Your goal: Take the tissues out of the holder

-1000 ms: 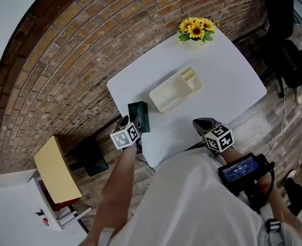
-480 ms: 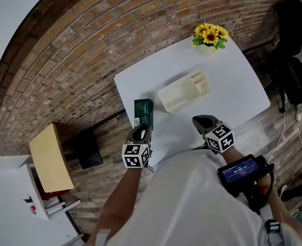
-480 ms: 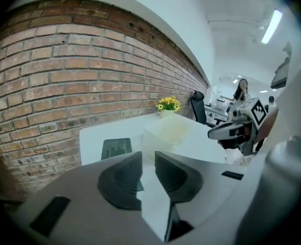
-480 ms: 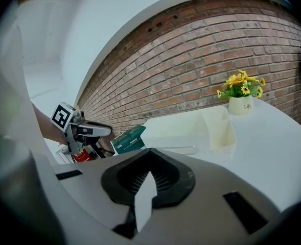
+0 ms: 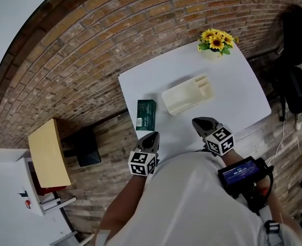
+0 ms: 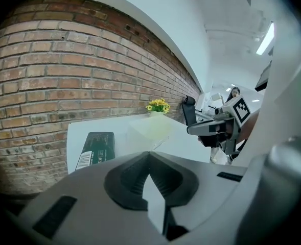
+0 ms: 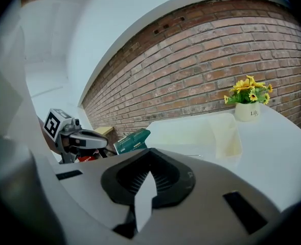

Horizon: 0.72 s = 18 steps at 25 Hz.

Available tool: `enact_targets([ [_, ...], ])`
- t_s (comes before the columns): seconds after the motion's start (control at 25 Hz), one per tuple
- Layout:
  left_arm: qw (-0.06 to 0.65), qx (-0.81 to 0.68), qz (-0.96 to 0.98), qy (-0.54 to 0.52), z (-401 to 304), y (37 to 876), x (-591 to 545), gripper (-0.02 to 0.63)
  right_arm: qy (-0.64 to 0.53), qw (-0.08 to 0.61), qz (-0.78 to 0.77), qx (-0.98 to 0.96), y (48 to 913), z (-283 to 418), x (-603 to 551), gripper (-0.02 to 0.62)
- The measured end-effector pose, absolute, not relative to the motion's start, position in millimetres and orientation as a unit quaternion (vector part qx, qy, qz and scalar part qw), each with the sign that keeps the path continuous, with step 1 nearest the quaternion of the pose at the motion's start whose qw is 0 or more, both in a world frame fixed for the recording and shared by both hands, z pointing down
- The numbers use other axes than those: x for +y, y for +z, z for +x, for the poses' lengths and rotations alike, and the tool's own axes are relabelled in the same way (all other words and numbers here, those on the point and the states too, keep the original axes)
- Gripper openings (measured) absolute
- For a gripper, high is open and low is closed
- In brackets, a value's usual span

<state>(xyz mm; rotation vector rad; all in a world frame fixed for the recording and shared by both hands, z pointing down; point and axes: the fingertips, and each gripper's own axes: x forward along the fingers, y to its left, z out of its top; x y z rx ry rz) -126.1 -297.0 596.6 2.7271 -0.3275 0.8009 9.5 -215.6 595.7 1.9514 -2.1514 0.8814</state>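
Observation:
A dark green tissue pack (image 5: 145, 115) lies flat near the left edge of the white table (image 5: 233, 81), apart from both grippers. To its right stands the cream holder (image 5: 187, 95), with nothing showing in its compartments. My left gripper (image 5: 149, 140) hovers at the table's near edge just behind the pack, shut and empty. My right gripper (image 5: 202, 124) is at the near edge below the holder, also shut with nothing in it. From the left gripper view the pack (image 6: 95, 149) is ahead on the left. From the right gripper view the pack (image 7: 132, 139) and holder (image 7: 211, 131) lie ahead.
A pot of yellow flowers (image 5: 217, 40) stands at the table's far right corner. A brick wall runs behind the table. On the floor to the left are a wood-topped cabinet (image 5: 48, 152) and a black box (image 5: 83, 147). A black office chair (image 5: 297, 81) is at the right.
The left gripper let go of the green pack, left it on the table, drew back toward the near edge and closed. The right gripper has stayed in place.

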Motion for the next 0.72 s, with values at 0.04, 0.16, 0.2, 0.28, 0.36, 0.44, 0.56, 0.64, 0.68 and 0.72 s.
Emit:
enact_targets([
  [0.04,0.142,-0.113,0.943,0.278,-126.4,597.1,-297.4,0.008,0.291,0.053,0.642,-0.708,596.0,9.4,-215.5,0.006],
  [0.16,0.146,-0.11,0.942,0.282,-127.5,599.7,-299.8,0.008,0.295,0.052,0.642,-0.706,598.3,9.0,-214.6,0.006],
  [0.2,0.147,-0.109,0.941,0.284,-128.1,600.7,-300.5,0.008,0.296,0.052,0.642,-0.705,599.2,8.6,-214.1,0.006],
  [0.28,0.147,-0.109,0.941,0.286,-129.0,601.8,-301.0,0.008,0.298,0.051,0.643,-0.704,600.1,7.7,-213.0,0.006],
  [0.36,0.148,-0.107,0.941,0.286,-129.3,601.9,-300.3,0.008,0.298,0.05,0.643,-0.703,600.1,6.7,-212.2,0.006],
  [0.44,0.148,-0.104,0.941,0.286,-129.0,602.0,-299.6,0.008,0.297,0.05,0.644,-0.703,599.7,6.3,-212.6,0.006],
  [0.56,0.148,-0.104,0.941,0.286,-128.8,602.0,-299.0,0.008,0.295,0.049,0.645,-0.703,598.9,6.4,-213.0,0.006],
  [0.64,0.148,-0.105,0.941,0.287,-129.1,602.0,-298.3,0.008,0.295,0.049,0.646,-0.703,598.8,6.6,-212.0,0.006],
  [0.68,0.148,-0.105,0.94,0.288,-129.4,601.9,-297.9,0.008,0.295,0.048,0.646,-0.703,598.7,6.7,-211.5,0.006],
  [0.72,0.148,-0.105,0.94,0.289,-129.7,601.9,-297.5,0.008,0.295,0.048,0.646,-0.702,598.6,6.7,-211.0,0.006],
])
